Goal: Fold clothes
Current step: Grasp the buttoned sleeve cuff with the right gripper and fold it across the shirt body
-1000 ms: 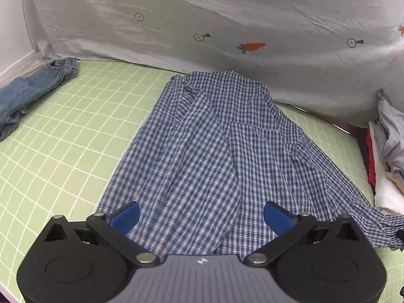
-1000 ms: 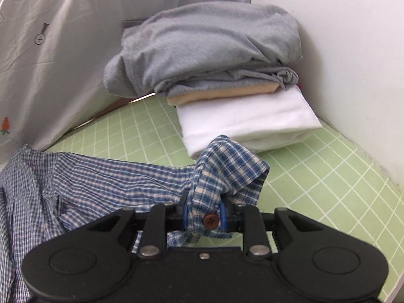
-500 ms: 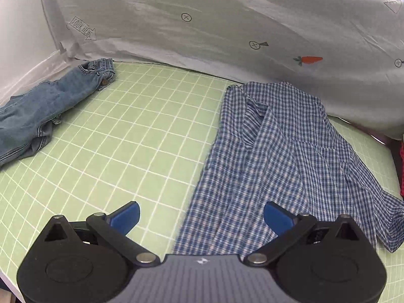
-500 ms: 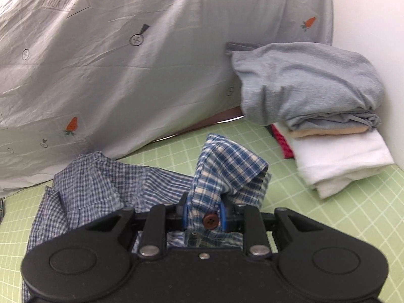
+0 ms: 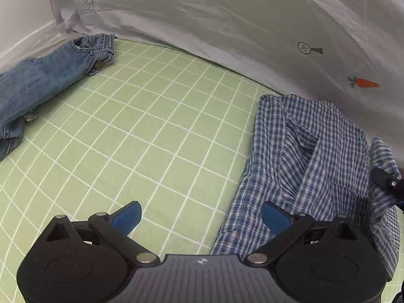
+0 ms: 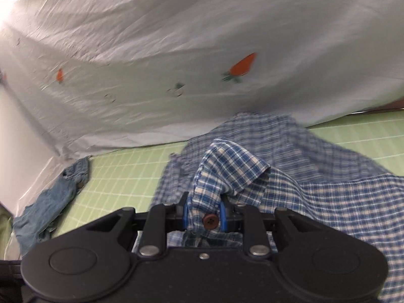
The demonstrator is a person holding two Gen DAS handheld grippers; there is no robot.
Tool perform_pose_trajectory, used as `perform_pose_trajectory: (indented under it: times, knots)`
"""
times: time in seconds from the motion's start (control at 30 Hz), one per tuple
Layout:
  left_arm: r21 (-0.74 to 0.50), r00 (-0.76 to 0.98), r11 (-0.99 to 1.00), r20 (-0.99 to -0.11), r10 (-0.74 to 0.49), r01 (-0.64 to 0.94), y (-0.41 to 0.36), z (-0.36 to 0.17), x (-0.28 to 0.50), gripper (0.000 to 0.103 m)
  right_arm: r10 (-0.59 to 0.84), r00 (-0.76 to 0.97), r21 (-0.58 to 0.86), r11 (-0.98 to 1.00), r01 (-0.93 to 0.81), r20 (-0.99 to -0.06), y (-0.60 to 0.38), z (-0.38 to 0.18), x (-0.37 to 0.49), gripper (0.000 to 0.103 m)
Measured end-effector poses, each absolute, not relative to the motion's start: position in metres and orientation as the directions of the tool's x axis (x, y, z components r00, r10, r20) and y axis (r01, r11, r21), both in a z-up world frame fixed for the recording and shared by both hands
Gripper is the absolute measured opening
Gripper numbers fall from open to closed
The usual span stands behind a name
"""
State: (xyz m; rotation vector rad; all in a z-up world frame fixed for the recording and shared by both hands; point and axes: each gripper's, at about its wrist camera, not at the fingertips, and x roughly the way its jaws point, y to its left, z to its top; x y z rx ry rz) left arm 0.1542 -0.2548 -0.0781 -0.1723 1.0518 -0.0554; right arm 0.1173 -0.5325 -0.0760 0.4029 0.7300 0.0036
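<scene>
Plaid shirt (image 5: 310, 166) lies on the green grid mat (image 5: 141, 136), cuff pinched by the right gripper (image 6: 204, 218).

The shirt's long axis runs from the near edge toward the grey backdrop sheet (image 5: 227, 25), collar at the far end. The right gripper's jaws clamp the buttoned cuff (image 6: 227, 171); the left gripper (image 5: 199, 218) is spread wide, holding nothing. Jeans (image 5: 45, 75) lie well apart, far left.
</scene>
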Motion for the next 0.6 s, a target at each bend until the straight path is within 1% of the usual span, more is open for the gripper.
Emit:
perform_pose_trajectory:
  times: [0.07,0.1,0.13,0.17,0.2,0.23,0.27,0.4,0.5,0.6]
  knots:
    - [-0.161,0.474,0.986,-0.873,-0.119,-0.048,-0.255,-0.087,0.157,0.099,0.213,0.714,0.38,0.921,0.08,-0.667,-0.515,-0.091,0.133,0.031]
    - [-0.156,0.462,0.987,-0.879,-0.117,-0.047,-0.257,-0.09,0.158,0.099,0.244,0.694,0.39,0.919,0.058,-0.678,-0.507,-0.099,0.141,0.044]
    - [-0.15,0.452,0.988,-0.884,-0.116,-0.041,-0.259,-0.092,0.158,0.098,0.231,0.668,0.382,0.92,0.086,-0.707,-0.506,-0.106,0.142,0.057]
    - [-0.145,0.447,0.989,-0.887,-0.115,-0.033,-0.261,-0.093,0.157,0.098,0.222,0.653,0.378,0.92,0.107,-0.724,-0.508,-0.11,0.139,0.063]
    - [-0.14,0.445,0.99,-0.888,-0.116,-0.021,-0.265,-0.093,0.155,0.098,0.21,0.658,0.375,0.92,0.119,-0.723,-0.513,-0.108,0.131,0.08]
    - [-0.14,0.446,0.99,-0.887,-0.121,-0.01,-0.269,-0.092,0.153,0.098,0.196,0.664,0.37,0.92,0.131,-0.721,-0.52,-0.106,0.122,0.093]
    - [-0.143,0.447,0.99,-0.885,-0.13,0.005,-0.273,-0.09,0.151,0.098,0.169,0.68,0.356,0.923,0.145,-0.714,-0.53,-0.1,0.111,0.096]
    - [-0.143,0.453,0.986,-0.876,-0.164,0.081,-0.297,-0.084,0.148,0.098,0.016,0.689,0.262,0.931,0.253,-0.724,-0.565,-0.09,0.061,0.1]
    - [-0.129,0.464,0.979,-0.865,-0.189,0.158,-0.323,-0.079,0.147,0.098,-0.109,0.629,0.179,0.909,0.377,-0.769,-0.589,-0.098,0.02,0.1]
    - [-0.101,0.466,0.966,-0.86,-0.205,0.239,-0.352,-0.08,0.149,0.092,-0.174,0.557,0.144,0.865,0.481,-0.812,-0.613,-0.112,-0.019,0.1]
